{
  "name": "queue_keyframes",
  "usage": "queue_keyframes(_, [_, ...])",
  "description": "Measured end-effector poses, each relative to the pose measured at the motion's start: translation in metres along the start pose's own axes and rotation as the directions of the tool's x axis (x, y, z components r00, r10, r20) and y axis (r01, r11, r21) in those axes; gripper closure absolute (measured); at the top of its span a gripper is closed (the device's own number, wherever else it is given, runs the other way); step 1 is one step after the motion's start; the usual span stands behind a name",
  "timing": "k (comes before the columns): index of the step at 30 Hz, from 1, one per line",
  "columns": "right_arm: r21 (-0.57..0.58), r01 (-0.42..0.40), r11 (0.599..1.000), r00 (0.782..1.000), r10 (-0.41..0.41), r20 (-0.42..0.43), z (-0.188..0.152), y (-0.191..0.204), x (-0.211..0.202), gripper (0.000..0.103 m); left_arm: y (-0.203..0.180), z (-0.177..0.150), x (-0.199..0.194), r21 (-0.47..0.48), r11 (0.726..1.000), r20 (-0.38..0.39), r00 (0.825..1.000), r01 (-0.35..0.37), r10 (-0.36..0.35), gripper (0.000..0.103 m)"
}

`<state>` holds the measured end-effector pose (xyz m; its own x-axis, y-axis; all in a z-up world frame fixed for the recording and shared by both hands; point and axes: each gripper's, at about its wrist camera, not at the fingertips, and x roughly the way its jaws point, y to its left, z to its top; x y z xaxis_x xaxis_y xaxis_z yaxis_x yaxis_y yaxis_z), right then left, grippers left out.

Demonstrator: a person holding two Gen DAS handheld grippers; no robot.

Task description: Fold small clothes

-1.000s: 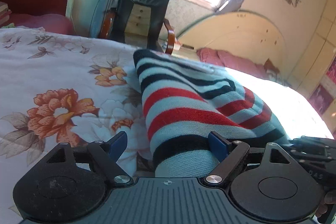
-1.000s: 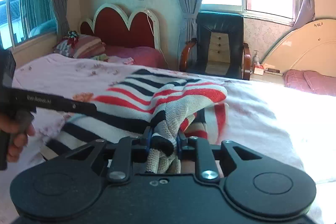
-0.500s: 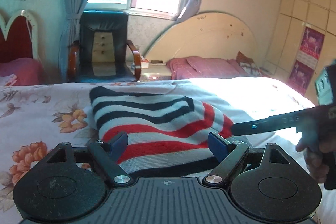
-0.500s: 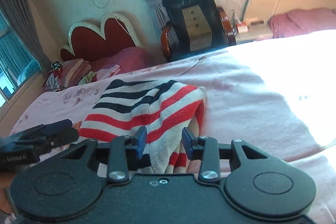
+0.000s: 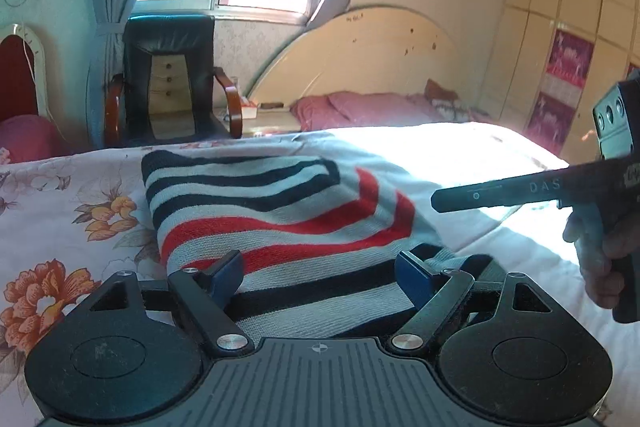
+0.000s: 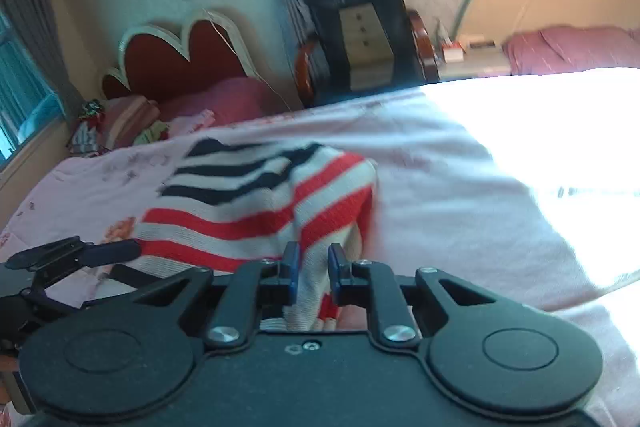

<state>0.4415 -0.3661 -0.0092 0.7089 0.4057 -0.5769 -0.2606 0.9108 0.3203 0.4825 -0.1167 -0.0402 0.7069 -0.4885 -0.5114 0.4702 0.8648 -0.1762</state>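
Note:
A small knitted sweater (image 5: 272, 223) with navy, red and white stripes lies folded on the floral bedsheet (image 5: 60, 211). My left gripper (image 5: 320, 275) is open, its blue pads spread wide over the sweater's near edge. In the right wrist view the sweater (image 6: 256, 203) lies ahead, and my right gripper (image 6: 313, 273) has its pads close together around a fold of its near right corner. The right gripper's finger also shows at the right of the left wrist view (image 5: 500, 193). The left gripper shows at the lower left of the right wrist view (image 6: 76, 255).
A black armchair (image 5: 168, 83) stands past the bed's far edge under a window. A red heart-shaped headboard (image 6: 180, 55) and pink pillows are at the left. A second bed with a cream headboard (image 5: 360, 55) stands behind. Strong sunlight washes out the bedsheet at the right.
The right gripper opened half a second ago and has narrowed again on a fold of the sweater's corner. The sweater has settled flatter on the bed. The left gripper stayed open.

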Motion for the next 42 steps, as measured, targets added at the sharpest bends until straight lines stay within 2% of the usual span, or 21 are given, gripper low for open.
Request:
queue_keyframes(2, [-0.064, -0.036, 0.997, 0.999, 0.037, 0.016, -0.005, 0.013, -0.021, 0.096, -0.003, -0.004, -0.010, -0.007, 0.999, 0.008, 0.999, 0.035, -0.035, 0.021])
queue_keyframes(4, [-0.153, -0.054, 0.987, 0.999, 0.054, -0.003, -0.017, 0.026, -0.033, 0.096, -0.006, -0.013, -0.009, 0.007, 0.999, -0.015, 0.999, 0.035, -0.035, 0.022])
queue_keyframes(8, [-0.271, 0.048, 0.961, 0.995, -0.069, -0.067, -0.050, 0.032, -0.028, 0.097, -0.014, -0.028, -0.004, 0.060, 0.998, -0.044, 0.999, -0.003, 0.006, 0.022])
queue_keyframes(11, [-0.242, 0.056, 0.969, 0.995, -0.075, -0.072, -0.058, 0.024, -0.026, 0.096, -0.021, -0.031, -0.002, 0.125, 0.992, -0.048, 0.998, -0.031, 0.038, 0.022])
queue_keyframes(15, [-0.237, 0.058, 0.970, 0.993, -0.080, -0.086, -0.072, 0.020, -0.022, 0.095, -0.034, -0.038, -0.004, 0.228, 0.970, -0.038, 0.995, -0.083, 0.094, 0.022])
queue_keyframes(17, [-0.219, 0.068, 0.973, 0.991, -0.091, -0.095, -0.072, 0.021, -0.028, 0.095, -0.042, -0.029, -0.019, 0.222, 0.968, -0.014, 0.992, -0.116, 0.123, 0.027])
queue_keyframes(19, [-0.186, 0.043, 0.982, 0.998, -0.052, -0.043, -0.066, 0.022, -0.048, 0.095, -0.045, -0.027, -0.039, 0.191, 0.971, 0.025, 0.990, -0.143, 0.141, 0.027])
queue_keyframes(21, [-0.190, 0.006, 0.982, 1.000, -0.008, -0.008, -0.063, 0.028, -0.063, 0.095, -0.044, -0.035, -0.043, 0.164, 0.972, -0.004, 0.985, -0.170, 0.173, 0.027])
queue_keyframes(23, [-0.215, -0.023, 0.976, 0.999, 0.016, -0.034, -0.067, 0.035, -0.061, 0.092, -0.042, -0.050, -0.033, 0.177, 0.965, -0.070, 0.975, -0.194, 0.209, 0.027])
queue_keyframes(26, [-0.265, -0.013, 0.964, 0.989, -0.027, -0.148, -0.082, 0.036, -0.033, 0.089, -0.048, -0.051, -0.038, 0.225, 0.953, -0.085, 0.970, -0.205, 0.229, 0.027])
queue_keyframes(28, [-0.248, -0.025, 0.968, 0.992, -0.007, -0.129, -0.075, 0.035, -0.038, 0.088, -0.042, -0.037, -0.050, 0.199, 0.961, -0.032, 0.979, -0.193, 0.203, 0.027])
queue_keyframes(30, [-0.222, -0.037, 0.974, 0.998, 0.024, -0.063, -0.061, 0.032, -0.047, 0.088, -0.033, -0.018, -0.049, 0.186, 0.962, 0.013, 0.980, -0.198, 0.199, 0.027])
queue_keyframes(33, [-0.146, -0.023, 0.989, 1.000, 0.022, -0.005, -0.031, 0.021, -0.038, 0.087, -0.015, 0.016, -0.028, 0.148, 0.970, 0.062, 0.981, -0.191, 0.183, 0.027])
queue_keyframes(35, [-0.111, 0.000, 0.994, 0.999, 0.004, 0.035, -0.011, 0.013, -0.021, 0.087, -0.002, 0.035, -0.006, 0.117, 0.979, 0.066, 0.985, -0.165, 0.158, 0.027])
queue_keyframes(39, [-0.035, 0.027, 0.999, 0.999, -0.026, 0.031, 0.021, -0.002, 0.027, 0.088, 0.022, 0.053, 0.048, 0.064, 0.991, -0.035, 0.993, -0.114, 0.116, 0.027])
queue_keyframes(42, [-0.031, 0.027, 0.999, 0.999, -0.026, 0.020, 0.032, -0.004, 0.051, 0.088, 0.027, 0.046, 0.080, 0.088, 0.989, -0.105, 0.986, -0.118, 0.127, 0.027])
